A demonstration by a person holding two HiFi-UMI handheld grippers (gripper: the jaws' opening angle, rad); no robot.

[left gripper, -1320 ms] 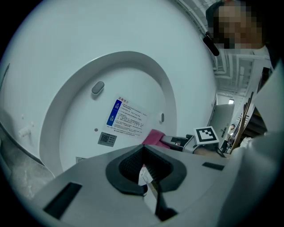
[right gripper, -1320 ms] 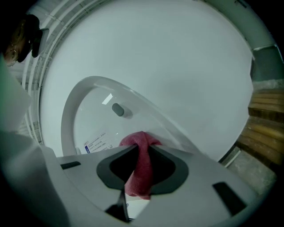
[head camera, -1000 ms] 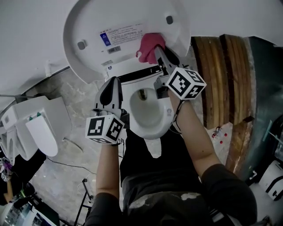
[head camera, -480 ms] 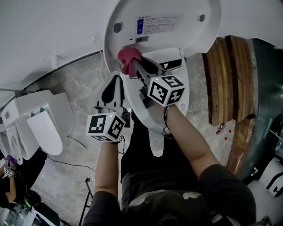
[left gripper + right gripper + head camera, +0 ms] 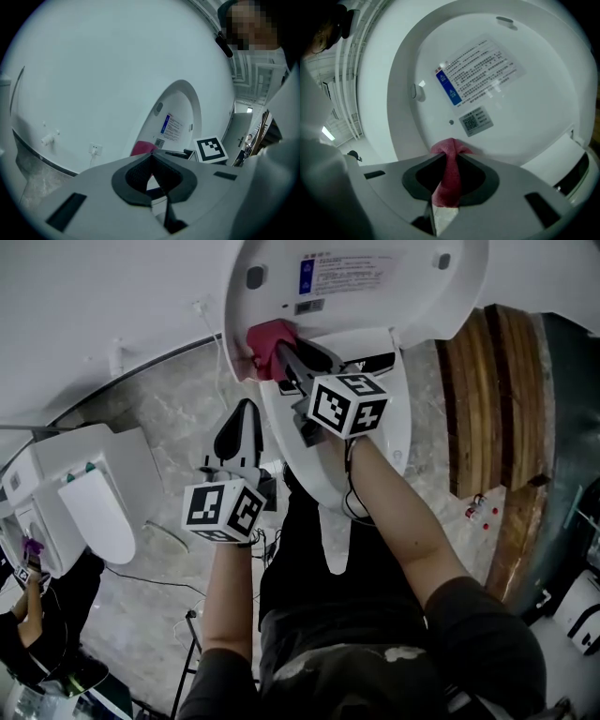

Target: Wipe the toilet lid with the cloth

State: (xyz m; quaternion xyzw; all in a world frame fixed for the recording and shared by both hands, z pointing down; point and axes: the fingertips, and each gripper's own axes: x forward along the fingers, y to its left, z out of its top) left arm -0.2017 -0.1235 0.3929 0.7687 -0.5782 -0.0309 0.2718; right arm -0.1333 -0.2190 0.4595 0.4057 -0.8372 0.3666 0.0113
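Note:
The white toilet lid (image 5: 394, 296) stands raised, its inner face with a printed label (image 5: 480, 68) toward me. A pink cloth (image 5: 262, 345) presses against the lid's lower left part. My right gripper (image 5: 279, 360) is shut on the pink cloth (image 5: 449, 173), which runs between its jaws and bunches at the tips against the lid (image 5: 525, 117). My left gripper (image 5: 241, 420) hangs left of the bowl, apart from the lid, jaws shut with nothing in them. In the left gripper view (image 5: 151, 159) the cloth (image 5: 143, 149) and the lid (image 5: 176, 117) show ahead.
The toilet seat and bowl (image 5: 375, 446) lie below the lid. A grey wall (image 5: 103, 306) is at the left, with a socket (image 5: 95, 149). Another white toilet (image 5: 89, 512) stands at the far left. Wooden boards (image 5: 487, 399) lie on the right. The floor is marbled tile (image 5: 169, 418).
My right gripper has carried the pink cloth from the lid's right side across to its lower left. The left gripper kept its place beside the bowl.

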